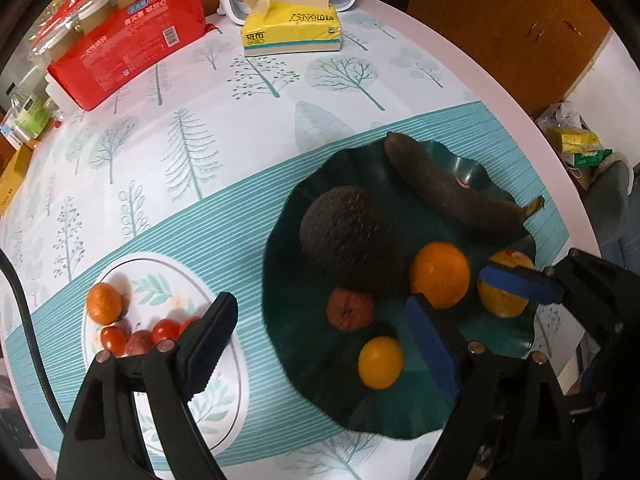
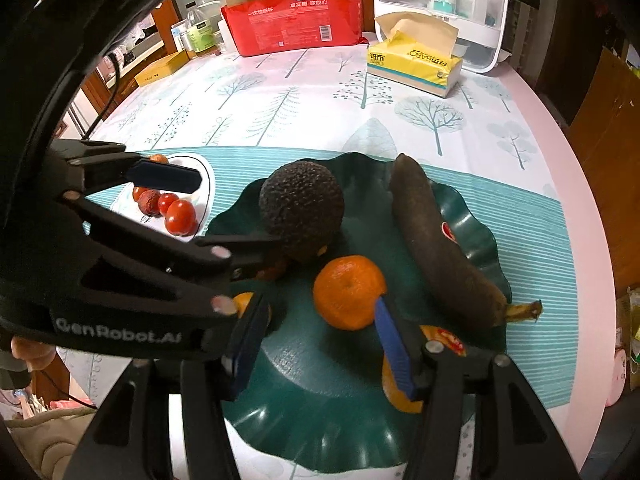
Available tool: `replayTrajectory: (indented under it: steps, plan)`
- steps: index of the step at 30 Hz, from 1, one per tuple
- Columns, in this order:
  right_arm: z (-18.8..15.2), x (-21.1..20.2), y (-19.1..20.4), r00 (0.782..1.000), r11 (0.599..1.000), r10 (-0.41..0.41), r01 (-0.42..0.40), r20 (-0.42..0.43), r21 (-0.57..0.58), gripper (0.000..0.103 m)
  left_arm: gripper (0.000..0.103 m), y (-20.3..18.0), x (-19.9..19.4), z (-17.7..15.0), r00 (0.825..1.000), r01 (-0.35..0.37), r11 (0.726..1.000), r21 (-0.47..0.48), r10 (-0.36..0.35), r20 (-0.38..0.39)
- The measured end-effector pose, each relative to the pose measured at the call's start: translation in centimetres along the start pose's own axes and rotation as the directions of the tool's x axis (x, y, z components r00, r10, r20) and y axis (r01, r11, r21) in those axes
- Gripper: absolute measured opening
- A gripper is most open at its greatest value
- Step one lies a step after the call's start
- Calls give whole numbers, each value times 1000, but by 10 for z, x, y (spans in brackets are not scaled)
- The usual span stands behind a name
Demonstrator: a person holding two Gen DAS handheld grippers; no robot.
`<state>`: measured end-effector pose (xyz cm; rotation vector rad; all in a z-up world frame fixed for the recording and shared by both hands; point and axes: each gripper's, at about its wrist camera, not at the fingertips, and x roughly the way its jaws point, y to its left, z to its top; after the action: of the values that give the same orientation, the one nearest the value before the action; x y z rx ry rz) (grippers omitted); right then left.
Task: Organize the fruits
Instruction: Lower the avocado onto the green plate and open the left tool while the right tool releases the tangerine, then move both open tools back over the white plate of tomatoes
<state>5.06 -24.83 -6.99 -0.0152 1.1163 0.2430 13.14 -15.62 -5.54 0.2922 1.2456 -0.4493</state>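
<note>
Right tool: its blue-padded jaws stand spread and pinch nothing, poised low over the near part of the dark green wavy-rimmed plate. The mandarin sits just ahead of the gap, close to the right pad, and a larger orange with a red sticker lies partly hidden under that same finger. Left tool: also spread and empty, straddling the strip of worktop between the green plate and the small white leaf-patterned plate, one finger over each.

On the green plate lie an avocado, a blackened banana along the far rim with its stem overhanging, a brown shrivelled fruit and a small yellow-orange fruit. The white plate, near the worktop's front-left edge, holds a small mandarin, cherry tomatoes and a reddish rough-skinned fruit.

Likely hazards:
- the two tools stand close together, so a closing or reaching move by either could knock the other;
- round fruit may roll off the pads if gripped off-centre, and could scatter the neighbouring pieces;
- the right finger resting near the stickered orange could nudge it towards the plate's near rim;
- the banana, by its colour, is probably very soft and may split under a firm squeeze.
</note>
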Motion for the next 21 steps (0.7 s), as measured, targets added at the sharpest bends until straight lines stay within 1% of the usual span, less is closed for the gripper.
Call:
replayTrajectory:
  steps: [5,13,17,21]
  plan:
    - [-1,-6,8,1000,1000,-23,23,-12,2,56,87,8,-14,-15,1000,-3,1000,-9,3,2]
    - [-5,-21,25,998,998,-57,58,-19,7,56,87,38,-44,-46,1000,1,998,-65,0,4]
    - [-2,-31,34,998,998,-61,61,-22,20,56,87,55,-63,-58,999,-21,997,-77,23,27]
    - [8,-48,48,997,997,-72,72,5,6,56,87,80,-87,-67,997,-44,994,-101,51,66]
